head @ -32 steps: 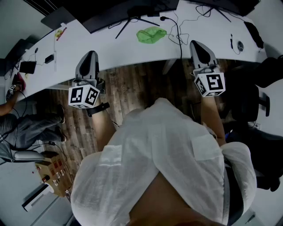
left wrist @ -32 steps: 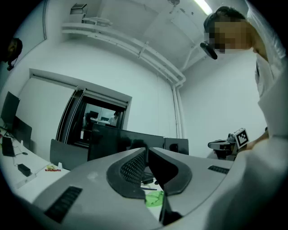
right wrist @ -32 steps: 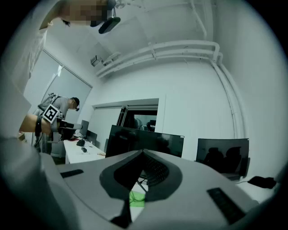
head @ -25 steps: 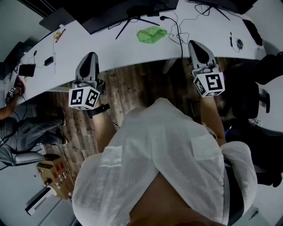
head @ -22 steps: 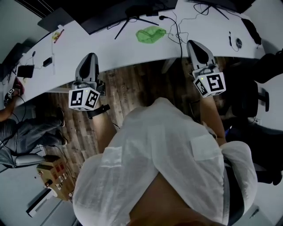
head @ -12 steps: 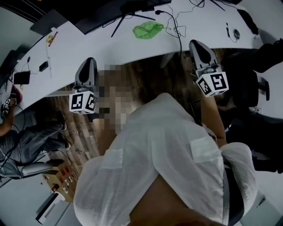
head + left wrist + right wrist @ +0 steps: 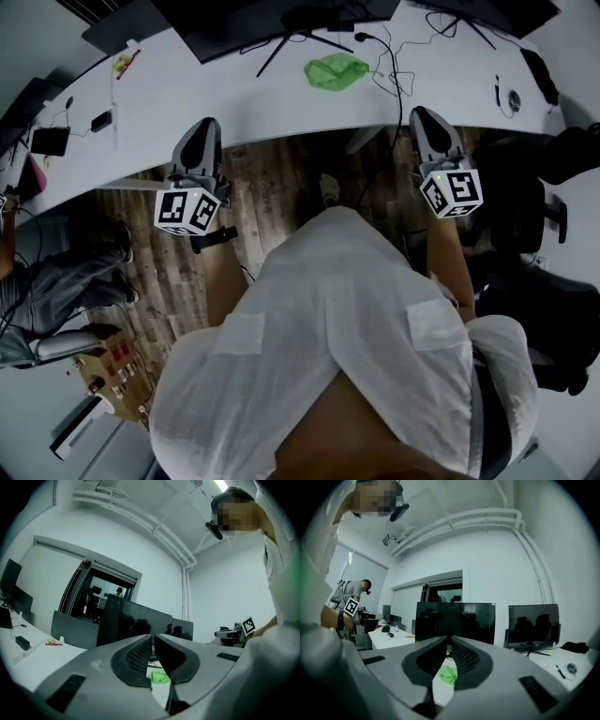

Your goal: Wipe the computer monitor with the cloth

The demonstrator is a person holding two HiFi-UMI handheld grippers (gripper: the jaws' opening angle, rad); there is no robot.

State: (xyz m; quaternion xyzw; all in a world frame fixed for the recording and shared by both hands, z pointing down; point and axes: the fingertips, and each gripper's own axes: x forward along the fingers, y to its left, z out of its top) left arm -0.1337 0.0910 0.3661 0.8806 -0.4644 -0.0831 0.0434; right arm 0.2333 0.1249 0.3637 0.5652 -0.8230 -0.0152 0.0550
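White curved worktop (image 7: 234,108) ahead, wood floor (image 7: 281,187) under its near edge. The dark computer monitor (image 7: 272,17) stands at the far side, and the green cloth (image 7: 337,71) lies crumpled on the worktop just in front of the monitor, untouched. My left gripper (image 7: 206,129) and right gripper (image 7: 424,116) point toward the monitor, well short of the cloth. Both pairs of jaws are pinched together, nothing between them.

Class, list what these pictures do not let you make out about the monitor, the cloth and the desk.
Monitor: head view, screen cut off by the top edge.
Cloth: left gripper view, partly behind the left tool's jaws.
Small desk items: head view, too small to name.
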